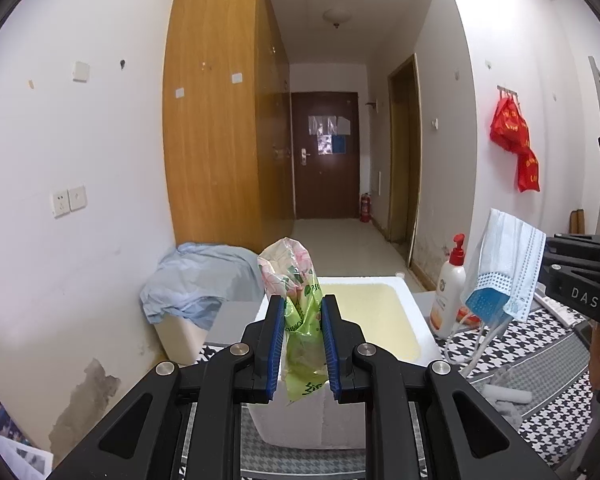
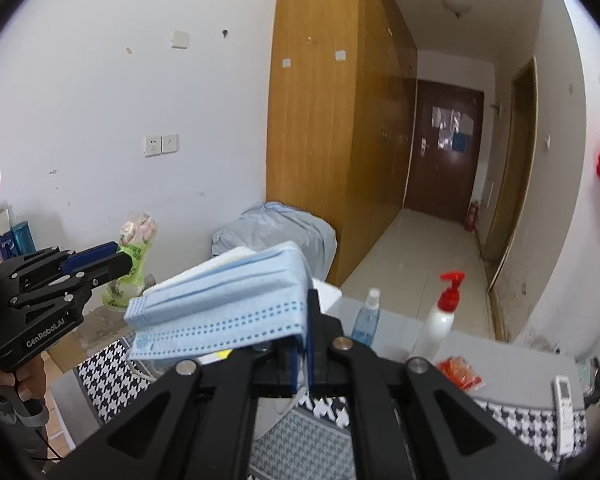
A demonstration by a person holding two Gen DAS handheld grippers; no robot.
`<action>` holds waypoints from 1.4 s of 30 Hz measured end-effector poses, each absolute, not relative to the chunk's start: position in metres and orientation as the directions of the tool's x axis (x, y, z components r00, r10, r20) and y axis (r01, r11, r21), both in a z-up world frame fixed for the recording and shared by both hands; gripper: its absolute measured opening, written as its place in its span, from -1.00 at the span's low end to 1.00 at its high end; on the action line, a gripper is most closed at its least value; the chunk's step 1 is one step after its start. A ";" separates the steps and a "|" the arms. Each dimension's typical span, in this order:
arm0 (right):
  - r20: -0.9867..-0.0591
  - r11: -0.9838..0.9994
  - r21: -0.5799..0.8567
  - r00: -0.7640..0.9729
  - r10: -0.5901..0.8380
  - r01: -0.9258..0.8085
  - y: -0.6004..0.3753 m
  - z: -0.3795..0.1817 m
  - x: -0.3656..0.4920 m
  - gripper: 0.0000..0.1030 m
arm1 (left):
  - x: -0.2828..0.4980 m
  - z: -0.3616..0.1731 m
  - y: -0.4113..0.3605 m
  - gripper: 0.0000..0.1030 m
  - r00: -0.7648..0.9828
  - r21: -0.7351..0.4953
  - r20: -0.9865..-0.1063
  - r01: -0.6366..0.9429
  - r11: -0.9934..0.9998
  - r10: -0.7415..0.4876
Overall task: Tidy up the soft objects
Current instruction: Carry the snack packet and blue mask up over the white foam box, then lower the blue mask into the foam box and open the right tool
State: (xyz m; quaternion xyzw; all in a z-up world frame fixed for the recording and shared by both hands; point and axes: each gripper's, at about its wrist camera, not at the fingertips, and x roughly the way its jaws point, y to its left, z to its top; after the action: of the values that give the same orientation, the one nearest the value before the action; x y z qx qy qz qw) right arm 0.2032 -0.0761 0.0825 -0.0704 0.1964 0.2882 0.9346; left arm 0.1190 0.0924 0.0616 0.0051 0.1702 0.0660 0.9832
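My left gripper (image 1: 303, 312) is shut on a crumpled green and pink plastic bag (image 1: 296, 284) and holds it upright above the near rim of a white foam box (image 1: 404, 296). The bag also shows at the left of the right wrist view (image 2: 134, 252). My right gripper (image 2: 302, 320) is shut on a folded light blue face mask (image 2: 228, 304), which sticks out to the left of the jaws. The mask (image 1: 504, 264) hangs at the right of the left wrist view, its ear loops dangling.
A white bin draped with grey-blue cloth (image 1: 196, 280) stands left of the foam box. A red-pump lotion bottle (image 1: 448, 292), a small blue spray bottle (image 2: 366, 316), a red packet (image 2: 460, 372) and a remote (image 2: 564, 400) sit on the houndstooth-covered table (image 2: 112, 372).
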 end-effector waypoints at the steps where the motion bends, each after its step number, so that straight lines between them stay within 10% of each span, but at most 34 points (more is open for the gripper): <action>1: -0.409 0.824 -0.024 0.758 0.508 -0.566 -0.075 0.083 0.205 -0.90 | 0.120 0.062 0.093 -0.61 0.933 0.035 -0.334 -0.130 0.991 0.134; 42: -0.488 0.773 -0.017 0.680 0.547 -0.634 -0.003 0.077 0.250 -0.90 | 0.096 0.058 0.139 -0.61 0.891 0.045 -0.351 -0.291 0.956 0.288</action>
State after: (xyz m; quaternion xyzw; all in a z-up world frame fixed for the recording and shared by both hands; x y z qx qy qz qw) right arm 0.2505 -0.0026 0.0767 -0.0928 0.2348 0.3236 0.9119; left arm 0.0964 0.1390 0.0582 -0.0041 0.1797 0.1488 0.9724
